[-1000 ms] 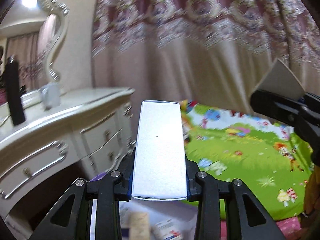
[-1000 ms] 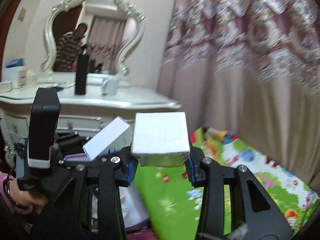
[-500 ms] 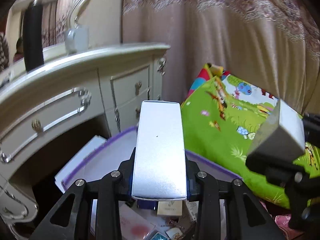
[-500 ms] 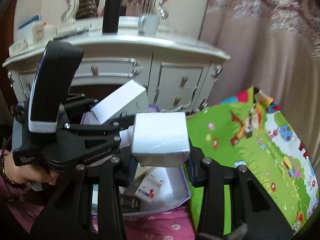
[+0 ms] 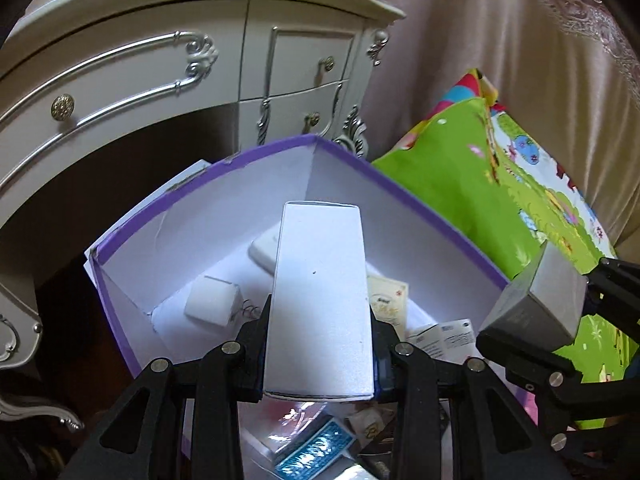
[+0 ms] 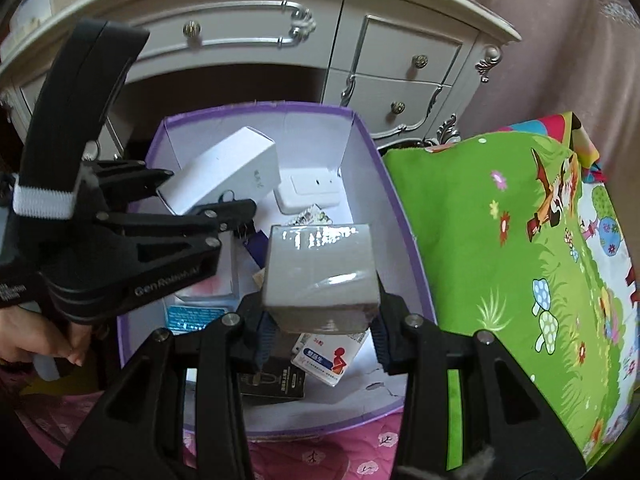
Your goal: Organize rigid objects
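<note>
My left gripper (image 5: 318, 360) is shut on a long white box (image 5: 320, 300) and holds it over the purple-rimmed storage box (image 5: 420, 204). That white box also shows in the right wrist view (image 6: 228, 172). My right gripper (image 6: 320, 332) is shut on a grey cube box (image 6: 320, 272), also above the storage box (image 6: 400, 216). The cube box shows at the right of the left wrist view (image 5: 536, 300). Inside the storage box lie several small white boxes, cards and packets.
A white dresser (image 6: 360, 40) with drawers stands right behind the storage box. A green cartoon play mat (image 6: 500, 260) leans at the right, before a curtain (image 5: 520, 60). A pink quilt (image 6: 320, 456) lies under the storage box's near edge.
Both grippers have tilted down and moved forward with their boxes, from facing the curtain and dresser top to hanging over the open storage box.
</note>
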Demonstrator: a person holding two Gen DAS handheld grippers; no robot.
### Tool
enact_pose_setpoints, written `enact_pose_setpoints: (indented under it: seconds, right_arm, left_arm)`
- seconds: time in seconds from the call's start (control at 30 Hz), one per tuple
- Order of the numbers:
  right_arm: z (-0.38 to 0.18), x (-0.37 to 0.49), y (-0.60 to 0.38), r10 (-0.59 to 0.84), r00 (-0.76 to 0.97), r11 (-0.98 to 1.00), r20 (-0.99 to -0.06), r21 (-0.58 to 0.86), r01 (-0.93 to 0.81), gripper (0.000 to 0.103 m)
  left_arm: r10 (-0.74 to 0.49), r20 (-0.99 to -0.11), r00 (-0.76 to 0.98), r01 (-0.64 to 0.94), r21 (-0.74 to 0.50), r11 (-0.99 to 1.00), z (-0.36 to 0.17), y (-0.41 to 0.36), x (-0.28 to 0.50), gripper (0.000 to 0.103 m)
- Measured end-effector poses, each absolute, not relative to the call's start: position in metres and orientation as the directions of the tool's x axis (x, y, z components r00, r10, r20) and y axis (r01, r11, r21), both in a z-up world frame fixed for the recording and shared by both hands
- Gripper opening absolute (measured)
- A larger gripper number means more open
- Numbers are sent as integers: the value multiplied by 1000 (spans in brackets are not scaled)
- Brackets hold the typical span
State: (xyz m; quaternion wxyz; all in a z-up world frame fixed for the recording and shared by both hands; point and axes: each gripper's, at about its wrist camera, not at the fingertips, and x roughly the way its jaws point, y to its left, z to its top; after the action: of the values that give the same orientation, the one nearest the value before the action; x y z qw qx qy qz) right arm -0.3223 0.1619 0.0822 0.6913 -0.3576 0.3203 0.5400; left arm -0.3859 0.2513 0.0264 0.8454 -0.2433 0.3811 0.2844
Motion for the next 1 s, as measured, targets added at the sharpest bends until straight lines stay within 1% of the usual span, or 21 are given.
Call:
enact_pose_setpoints:
  seconds: [0.2,0.4,0.43,0.5,0.53,0.57,0.63,0.73,0.83,0.87,0.93,1.0]
  right_arm:
    - [70,-326,171,476,216,147,-852,-165,-975,44]
    - [63,-329,174,474,175,128,-863,-129,-983,44]
    - [63,-329,174,476,175,131,-862,-127,-983,46]
    - [62,-328,175,474,180,145,-862,-125,-982,55]
    - [62,-327,175,474,180,154,-862,-120,-981,65]
    - [62,-326,175,475,183,159,-861,-120,-980,74]
    - [64,-326,173,481,198,169,-854,-131,-977,81]
    - [66,-326,171,484,210,178,-850,-139,-974,85]
    - [68,-325,170,485,215,185,-848,-141,-973,86]
    - [68,-324,169,485,217,186,-847,-142,-972,86]
    - [69,-323,168,486,218,193,-846,-139,-971,86]
    - [70,-322,166,488,219,200,-845,-136,-970,86]
  left_arm:
    - [301,-799,520,-679,-173,713,17,251,-386,37]
    - [321,-800,507,-698,-163,697,18,254,-386,38]
    - [327,-797,507,-702,-162,693,20,255,-387,40]
    - [340,-789,512,-710,-165,685,23,257,-389,57]
    - [347,-783,516,-714,-169,680,25,259,-389,77]
    - [363,-771,523,-723,-175,669,28,260,-392,93]
    - [389,-747,539,-730,-184,658,34,260,-397,103]
    - [411,-751,516,-733,-139,666,41,260,-396,103]
    - [384,-760,525,-723,-161,672,45,264,-396,103]
    - [396,-749,531,-726,-161,668,50,264,-398,103]
    - [446,-726,523,-736,-121,666,59,262,-400,103]
    - [539,-687,487,-760,-29,650,74,255,-403,103]
